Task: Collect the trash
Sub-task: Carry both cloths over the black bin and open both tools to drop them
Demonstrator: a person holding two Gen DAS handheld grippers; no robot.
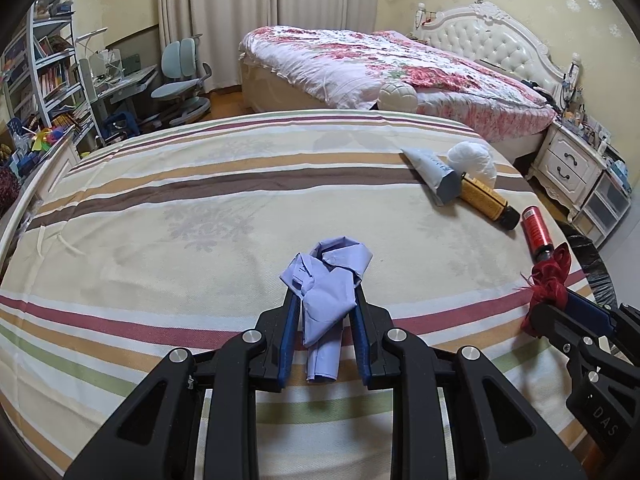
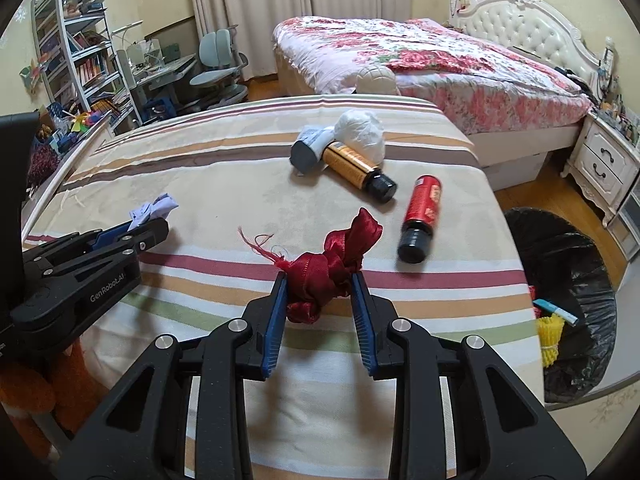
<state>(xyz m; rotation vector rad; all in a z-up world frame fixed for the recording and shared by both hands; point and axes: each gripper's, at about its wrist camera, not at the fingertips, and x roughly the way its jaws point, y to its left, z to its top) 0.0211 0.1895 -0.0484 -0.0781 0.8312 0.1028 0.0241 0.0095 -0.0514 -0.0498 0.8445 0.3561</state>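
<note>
Crumpled lilac paper (image 1: 326, 280), knotted red ribbon (image 2: 334, 268)

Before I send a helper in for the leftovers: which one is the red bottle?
On the striped bed cover, look toward the edge nearest the black-lined trash bin. The red bottle lies alone there, black cap toward the camera. Its neighbour, the amber bottle, lies against a grey-capped tube and white wad.

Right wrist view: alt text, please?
The right hand-held gripper pinches a crumpled dark-red ribbon over a striped bedsheet. Beyond lie a red bottle and amber bottle; a black-lined trash bin stands right.
</note>
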